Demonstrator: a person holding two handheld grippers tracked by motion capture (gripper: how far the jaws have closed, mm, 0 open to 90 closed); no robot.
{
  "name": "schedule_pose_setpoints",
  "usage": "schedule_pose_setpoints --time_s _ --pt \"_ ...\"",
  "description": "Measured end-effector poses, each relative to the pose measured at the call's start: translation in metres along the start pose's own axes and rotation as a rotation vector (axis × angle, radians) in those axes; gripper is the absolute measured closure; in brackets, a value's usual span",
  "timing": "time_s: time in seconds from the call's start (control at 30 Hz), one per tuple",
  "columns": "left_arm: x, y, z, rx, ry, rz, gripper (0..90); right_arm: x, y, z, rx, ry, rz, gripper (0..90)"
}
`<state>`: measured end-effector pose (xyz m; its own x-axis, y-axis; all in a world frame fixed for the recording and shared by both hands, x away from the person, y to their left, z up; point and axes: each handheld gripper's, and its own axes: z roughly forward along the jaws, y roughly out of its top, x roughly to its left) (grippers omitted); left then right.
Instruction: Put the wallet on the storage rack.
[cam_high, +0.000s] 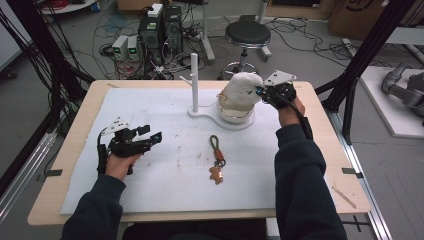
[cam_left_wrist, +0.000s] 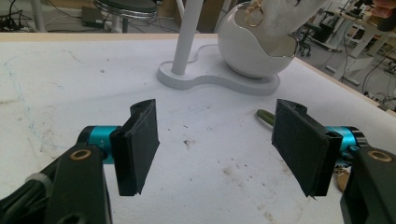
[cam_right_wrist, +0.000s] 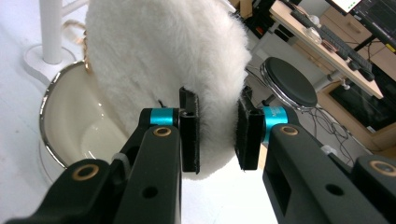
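Right now the white fluffy pompom (cam_right_wrist: 159, 60) hangs pinched between the jaws of the right gripper (cam_right_wrist: 218, 135), held just above the open mouth of the egg-shaped bowl (cam_right_wrist: 70, 126) at the far side of the table. Its pile is long, soft and compressible, and a thin gold-coloured ring (cam_right_wrist: 85, 51) shows at its side. The pads bite only the lower edge of the fur, so I judge the grip shallow: the fluff could slide free and drop back into the bowl, or the ring could catch on the bowl's jagged rim as it comes clear.

That bowl is glossy, smooth and hard, like cracked eggshell, and sits on a flat white base (cam_high: 220, 121) that also carries a slim upright post (cam_high: 194, 82) with a small peg. A keychain (cam_high: 217, 159) with a green loop and a brown charm lies nearer on the white, scuffed mat (cam_high: 150, 175). The left gripper (cam_high: 150, 134) rests low at the left, jaws wide apart and empty.
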<state>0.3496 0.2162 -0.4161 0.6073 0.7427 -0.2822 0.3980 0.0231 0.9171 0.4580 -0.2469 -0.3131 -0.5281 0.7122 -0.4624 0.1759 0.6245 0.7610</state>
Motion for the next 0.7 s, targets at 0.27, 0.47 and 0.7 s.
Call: schedule_pose_setpoints --time_s 0.27,0.47,0.7 --pt "0.0 0.0 0.0 0.003 -0.001 -0.001 31.7 0.011 0.004 0.009 0.029 -0.033 -0.056 75.2" --pt "0.0 0.0 0.0 0.003 0.0 -0.003 31.7 0.023 0.005 0.02 0.06 -0.022 -0.121 75.3" --pt "0.0 0.0 0.0 -0.001 -0.003 -0.008 31.6 0.043 0.002 0.04 0.148 -0.023 -0.267 75.6"
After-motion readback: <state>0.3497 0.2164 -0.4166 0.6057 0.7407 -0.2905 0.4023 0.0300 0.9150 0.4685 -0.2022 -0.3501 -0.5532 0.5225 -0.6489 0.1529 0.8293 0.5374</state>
